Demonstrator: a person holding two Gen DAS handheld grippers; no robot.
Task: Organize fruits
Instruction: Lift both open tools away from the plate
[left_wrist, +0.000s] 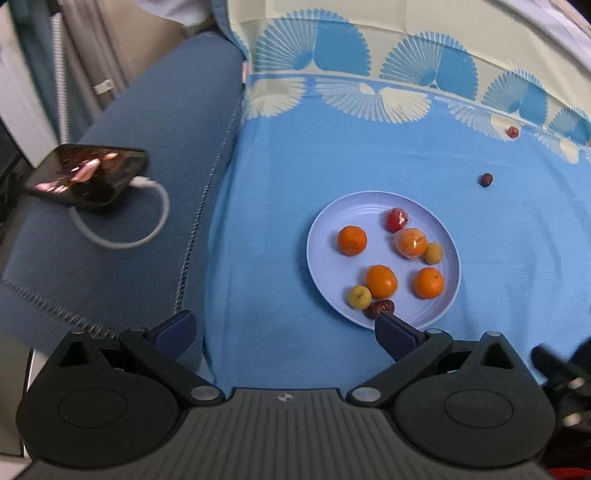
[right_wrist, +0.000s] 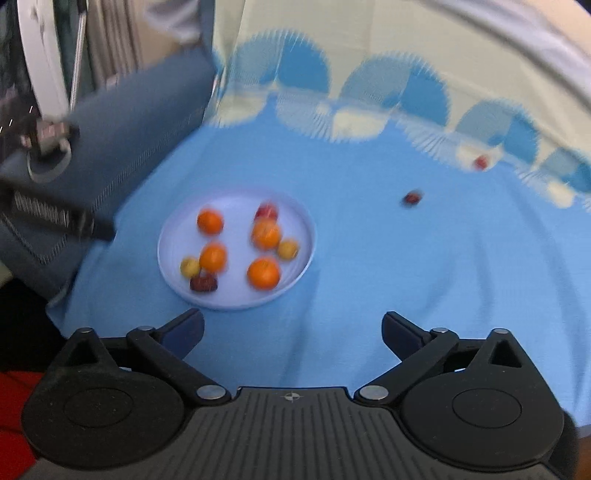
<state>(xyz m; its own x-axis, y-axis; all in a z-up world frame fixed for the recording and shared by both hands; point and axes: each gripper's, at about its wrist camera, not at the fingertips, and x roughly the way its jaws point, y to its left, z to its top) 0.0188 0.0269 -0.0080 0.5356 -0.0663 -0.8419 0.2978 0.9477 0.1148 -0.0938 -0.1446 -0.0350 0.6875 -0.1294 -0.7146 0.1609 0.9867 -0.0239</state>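
Both my grippers, left (left_wrist: 284, 332) and right (right_wrist: 291, 332), hang spread wide and empty. Ahead, the plate (left_wrist: 325, 229) holds oranges (left_wrist: 381, 281) and small fruits. Beyond, two red fruits (left_wrist: 486, 180) lie loose on the cloth (left_wrist: 280, 177).

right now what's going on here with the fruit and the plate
A person holds a two-finger tool in each hand over a blue cloth, gathering fruit onto a pale plate. The plate already holds four oranges, two small yellow fruits, a red fruit and a dark date-like one. Two small fruits are still off it on the cloth: a dark one and a red one farther back. Both the left tool and the right tool are open and hold nothing. A phone lies on the sofa arm.
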